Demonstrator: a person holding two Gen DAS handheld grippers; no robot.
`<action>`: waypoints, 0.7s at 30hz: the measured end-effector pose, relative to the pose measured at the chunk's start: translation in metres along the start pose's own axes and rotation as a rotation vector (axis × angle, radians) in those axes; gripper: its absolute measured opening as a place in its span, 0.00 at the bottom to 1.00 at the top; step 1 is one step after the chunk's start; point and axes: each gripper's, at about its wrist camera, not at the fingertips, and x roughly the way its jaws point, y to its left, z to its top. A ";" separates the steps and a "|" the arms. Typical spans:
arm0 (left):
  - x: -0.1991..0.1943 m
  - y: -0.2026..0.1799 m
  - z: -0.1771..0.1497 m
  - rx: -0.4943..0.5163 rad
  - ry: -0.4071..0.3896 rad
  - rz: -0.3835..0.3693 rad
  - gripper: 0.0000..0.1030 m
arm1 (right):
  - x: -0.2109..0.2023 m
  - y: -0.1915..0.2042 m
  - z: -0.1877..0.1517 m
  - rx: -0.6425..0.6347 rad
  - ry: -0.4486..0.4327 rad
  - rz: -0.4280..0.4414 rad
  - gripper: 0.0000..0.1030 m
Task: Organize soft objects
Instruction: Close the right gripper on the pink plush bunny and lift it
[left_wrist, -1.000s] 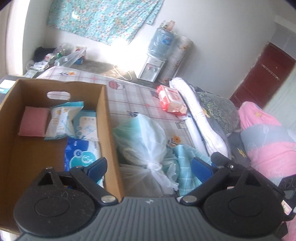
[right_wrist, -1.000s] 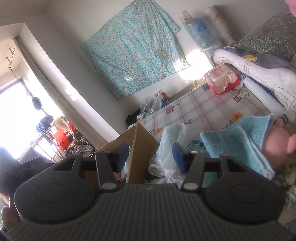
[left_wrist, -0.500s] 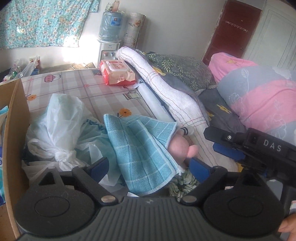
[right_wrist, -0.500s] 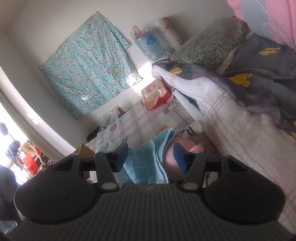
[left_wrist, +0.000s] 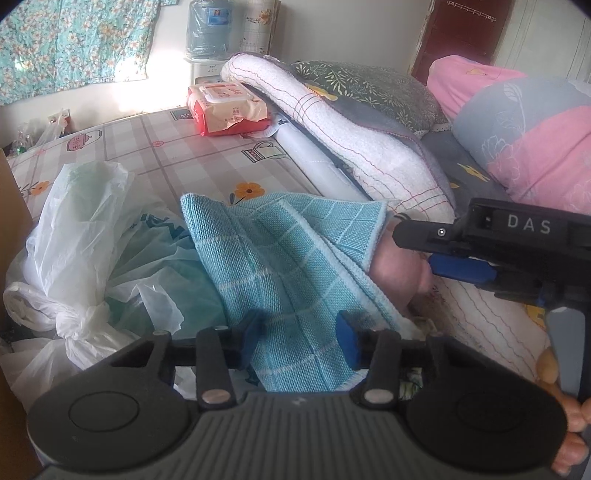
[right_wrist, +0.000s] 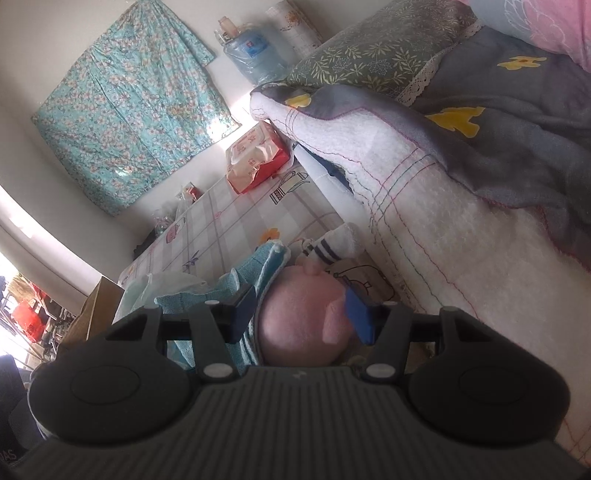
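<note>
Pink plush toy (right_wrist: 301, 328) mostly buried under blue checked cloth (left_wrist: 291, 266); only 1 rounded pink bulge exposed, its form otherwise unreadable. Lower edge of cloth cut off behind left gripper's body. Small striped white item (right_wrist: 332, 245) beyond the toy, possibly a sock, too little shown to tell. Knotted white plastic bags (left_wrist: 85, 258) beside the cloth on its left, contents veiled, only a green tint showing through. Cardboard box (left_wrist: 11, 206) reduced to a brown sliver at frame edge; interior hidden. Red pack of wipes (left_wrist: 227, 107) far back on checked tablecloth (left_wrist: 166, 147), print too small to read. Rolled white blanket (left_wrist: 351, 147) and pink-and-grey pillow (left_wrist: 524, 136) bordering the right side.

Left gripper (left_wrist: 299, 338) tilted steeply down over the near part of the cloth; jaws closing, 2 blue pads flanking a fold of cloth, contact not clear, no firm pinch visible. Right gripper (right_wrist: 301, 314) angled down, entering left view from the right, marked DAS; jaws partly spread, astride the pink toy, left pad against cloth edge, right pad at the toy's side, whether pressing cannot be told. Fingers of a hand (left_wrist: 565, 439) wrapped on the right gripper's handle at lower right corner, mostly cropped.
</note>
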 end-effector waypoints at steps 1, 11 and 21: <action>0.004 0.003 0.000 -0.007 0.010 -0.003 0.45 | 0.005 -0.001 0.002 0.002 0.012 -0.004 0.54; 0.014 0.020 -0.003 -0.086 0.059 -0.021 0.42 | 0.033 -0.010 0.011 0.016 0.046 -0.040 0.71; 0.013 0.025 -0.004 -0.109 0.067 -0.023 0.43 | 0.037 -0.003 0.007 0.035 0.034 0.007 0.54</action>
